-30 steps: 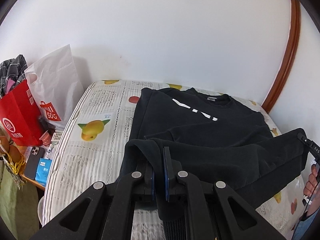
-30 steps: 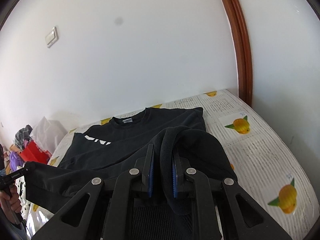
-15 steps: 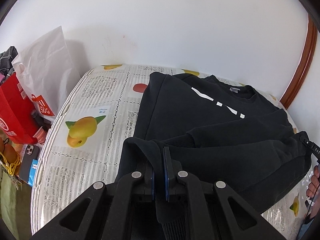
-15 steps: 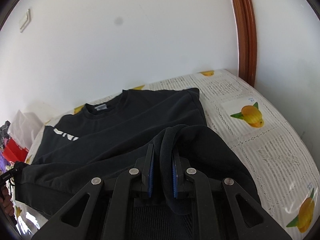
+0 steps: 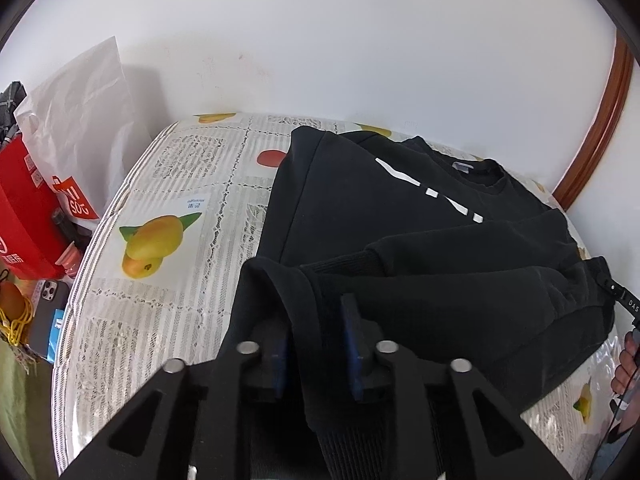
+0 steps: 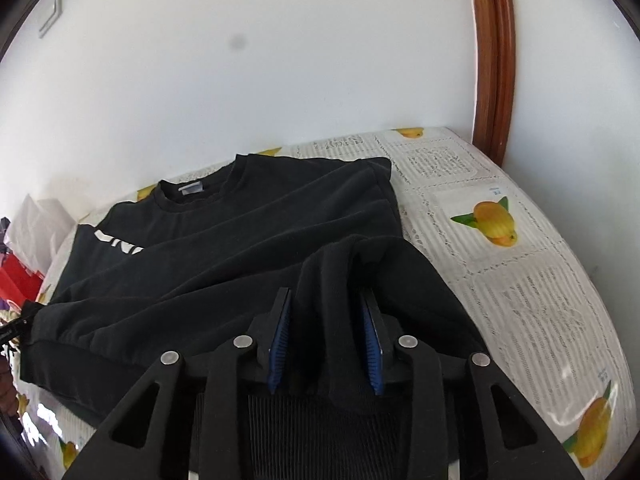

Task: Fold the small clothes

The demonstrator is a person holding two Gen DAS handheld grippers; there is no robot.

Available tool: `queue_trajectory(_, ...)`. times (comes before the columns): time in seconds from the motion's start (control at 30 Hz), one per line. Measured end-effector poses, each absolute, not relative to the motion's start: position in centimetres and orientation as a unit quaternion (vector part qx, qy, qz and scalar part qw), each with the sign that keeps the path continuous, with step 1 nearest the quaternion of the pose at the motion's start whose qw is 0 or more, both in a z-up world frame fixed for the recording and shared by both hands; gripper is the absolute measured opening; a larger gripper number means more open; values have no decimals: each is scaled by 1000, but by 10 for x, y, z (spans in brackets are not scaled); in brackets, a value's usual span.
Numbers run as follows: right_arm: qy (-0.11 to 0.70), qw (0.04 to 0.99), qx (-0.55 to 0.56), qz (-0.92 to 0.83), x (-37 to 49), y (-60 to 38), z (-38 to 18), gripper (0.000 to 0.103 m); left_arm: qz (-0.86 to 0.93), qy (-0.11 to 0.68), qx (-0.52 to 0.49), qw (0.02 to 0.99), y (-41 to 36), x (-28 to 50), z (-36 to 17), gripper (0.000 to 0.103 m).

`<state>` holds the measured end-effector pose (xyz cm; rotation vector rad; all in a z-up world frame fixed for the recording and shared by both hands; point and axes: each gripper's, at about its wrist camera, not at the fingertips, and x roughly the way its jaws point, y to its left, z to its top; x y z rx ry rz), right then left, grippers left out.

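Black sweatshirt (image 5: 400, 216) lies on bed (image 5: 168, 288) with fruit-print cover, collar toward white wall (image 5: 320, 40). Bottom hem lifted and doubled back over body. Left gripper (image 5: 316, 332) jaws closed on hem's left corner. Right gripper (image 6: 326, 320) jaws closed on hem's right corner. Red bag (image 5: 20, 216), white bag (image 5: 84, 120), phone (image 5: 48, 308) beside bed's left edge.

Bright, even daylight; strong fisheye curvature and dark vignetted corners.
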<state>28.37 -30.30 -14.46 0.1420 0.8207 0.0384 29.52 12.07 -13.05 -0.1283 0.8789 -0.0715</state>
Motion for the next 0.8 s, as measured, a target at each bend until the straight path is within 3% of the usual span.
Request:
queue_trajectory(0.07,389,918,70,22,270,-308,-137,42,-36,420,-61,905,123,285,-126,44)
queue_trajectory(0.3,365,929,69,-3,237,-344,-121,44,-19,402,-50,914,143,250,-119,57)
queue_trajectory(0.8,424,884,194,-3,241,-386,-178,44,-24,452,-74,888,156,249,-159,55)
